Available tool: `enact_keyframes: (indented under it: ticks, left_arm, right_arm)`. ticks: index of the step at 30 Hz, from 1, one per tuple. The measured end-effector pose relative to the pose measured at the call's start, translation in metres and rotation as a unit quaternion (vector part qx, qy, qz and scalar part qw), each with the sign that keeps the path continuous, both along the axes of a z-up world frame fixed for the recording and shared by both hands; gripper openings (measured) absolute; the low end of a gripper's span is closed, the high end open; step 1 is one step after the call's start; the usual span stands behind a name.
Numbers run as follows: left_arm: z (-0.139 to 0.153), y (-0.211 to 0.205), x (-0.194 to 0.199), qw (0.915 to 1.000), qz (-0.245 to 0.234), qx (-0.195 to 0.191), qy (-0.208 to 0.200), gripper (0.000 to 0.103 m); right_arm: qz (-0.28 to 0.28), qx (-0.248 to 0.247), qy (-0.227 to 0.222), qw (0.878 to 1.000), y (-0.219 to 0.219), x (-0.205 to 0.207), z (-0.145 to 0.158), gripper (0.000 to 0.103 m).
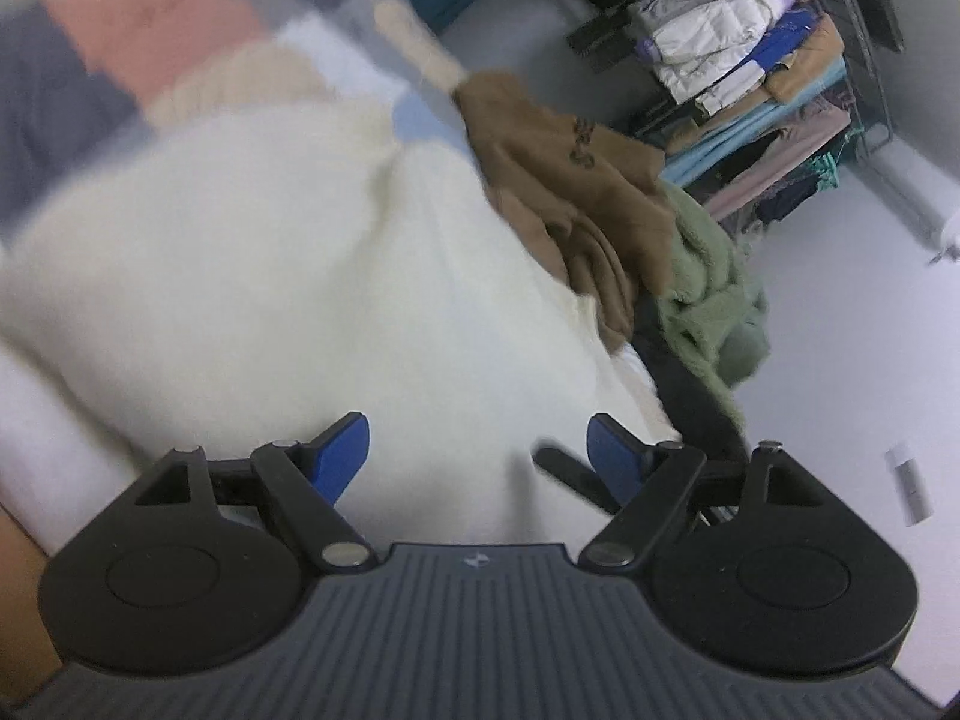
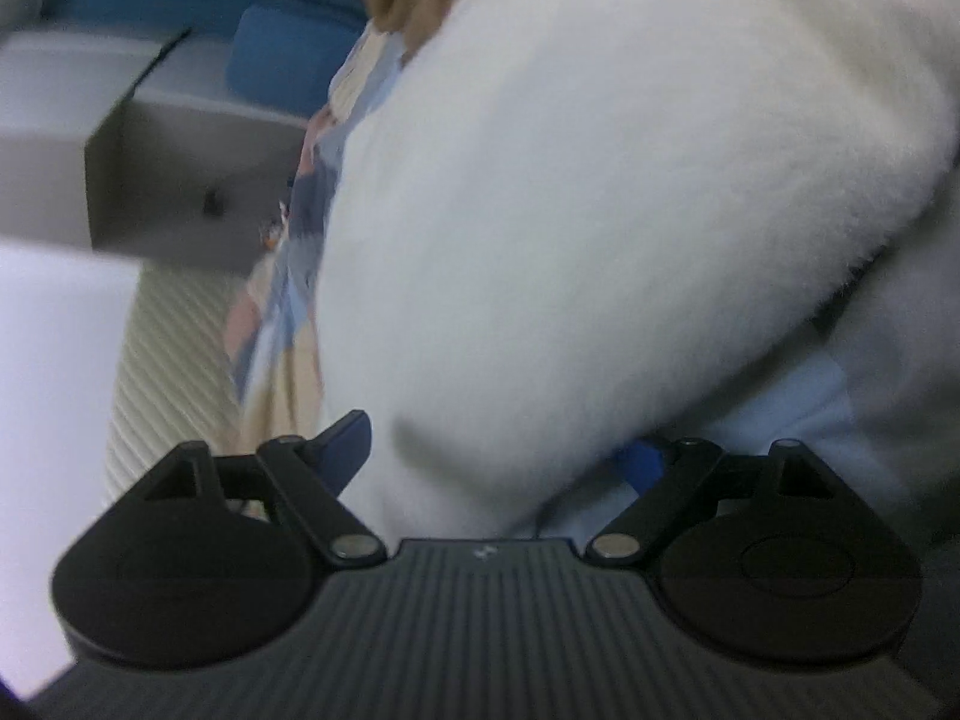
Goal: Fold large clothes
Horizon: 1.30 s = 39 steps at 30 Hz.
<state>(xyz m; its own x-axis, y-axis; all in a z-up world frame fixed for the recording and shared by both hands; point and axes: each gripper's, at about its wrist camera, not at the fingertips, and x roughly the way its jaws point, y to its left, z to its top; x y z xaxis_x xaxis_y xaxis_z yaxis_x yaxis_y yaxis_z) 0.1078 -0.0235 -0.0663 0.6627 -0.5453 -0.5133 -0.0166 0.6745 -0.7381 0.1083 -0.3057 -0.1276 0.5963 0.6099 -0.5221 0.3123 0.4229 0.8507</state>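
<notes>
A large fluffy white garment [image 1: 258,276] lies bunched in front of me and fills most of both views. In the left wrist view my left gripper [image 1: 477,453] stands open just above the garment's near edge, its blue pads [image 1: 345,450] wide apart and gripping nothing. In the right wrist view the same white garment [image 2: 600,210] bulges into the gap of my right gripper [image 2: 498,456]. That gripper is open; its left blue pad [image 2: 348,444] is clear of the cloth and the right one is half hidden behind the fleece.
A tan garment [image 1: 564,180] and a green fleece [image 1: 708,288] lie right of the white one. A wire rack of folded clothes [image 1: 750,72] stands at the back right. A patterned pastel cloth [image 2: 288,276], a grey box [image 2: 180,180] and blue cushions [image 2: 288,54] are at the left.
</notes>
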Motion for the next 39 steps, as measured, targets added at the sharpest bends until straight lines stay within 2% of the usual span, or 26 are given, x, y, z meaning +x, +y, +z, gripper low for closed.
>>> enact_keyframes:
  ticks: [5,9,11,13,15,17,19,23,24,26,30,33,35,39]
  left_arm:
    - [-0.02,-0.002,0.004,0.9951,-0.032,-0.088,0.03,0.089]
    - [-0.044,-0.003,0.014,0.9856,-0.049,-0.145,0.071,0.089]
    - [-0.055,-0.003,0.019,0.9801,-0.058,-0.166,0.091,0.09]
    - [-0.063,-0.004,0.024,0.9779,-0.06,-0.17,0.105,0.09]
    - [-0.07,-0.002,0.026,0.9783,-0.046,-0.168,0.112,0.09]
    - [-0.075,0.008,0.027,0.9755,-0.013,-0.192,0.107,0.09]
    - [-0.082,0.02,0.03,0.967,0.026,-0.229,0.108,0.09]
    - [-0.093,0.034,0.037,0.9536,0.067,-0.267,0.121,0.089]
    - [-0.095,0.035,0.037,0.9515,0.075,-0.271,0.124,0.089]
    - [-0.093,0.035,0.037,0.9526,0.087,-0.263,0.126,0.089]
    - [-0.088,0.04,0.035,0.9535,0.107,-0.253,0.123,0.089]
    - [-0.083,0.046,0.033,0.9521,0.123,-0.252,0.122,0.089]
    - [-0.083,0.05,0.028,0.9548,0.134,-0.238,0.117,0.089]
    - [-0.081,0.053,0.023,0.9652,0.153,-0.176,0.117,0.088]
  right_arm:
    - [-0.017,0.041,-0.033,0.998,0.002,-0.002,0.002,0.089]
    - [-0.022,0.067,-0.061,0.996,0.003,0.001,0.006,0.089]
    - [-0.024,0.08,-0.077,0.994,0.004,0.002,0.01,0.089]
    - [-0.024,0.092,-0.097,0.991,0.003,0.003,0.014,0.089]
    - [-0.024,0.102,-0.115,0.988,0.001,0.004,0.019,0.089]
    - [-0.029,0.115,-0.128,0.985,-0.005,0.002,0.023,0.089]
    - [-0.036,0.126,-0.131,0.983,-0.008,0.0,0.023,0.089]
    - [-0.051,0.137,-0.1,0.984,-0.011,0.001,0.011,0.088]
    - [-0.055,0.137,-0.088,0.985,-0.011,0.001,0.008,0.088]
    - [-0.056,0.128,-0.069,0.988,-0.014,-0.002,0.004,0.088]
    - [-0.057,0.088,-0.034,0.994,-0.014,-0.005,0.0,0.087]
    - [-0.082,0.078,-0.013,0.994,-0.02,-0.008,-0.003,0.087]
    - [-0.104,0.054,-0.001,0.993,-0.024,-0.013,-0.003,0.087]
    - [-0.16,-0.004,0.018,0.987,-0.029,-0.019,0.0,0.087]
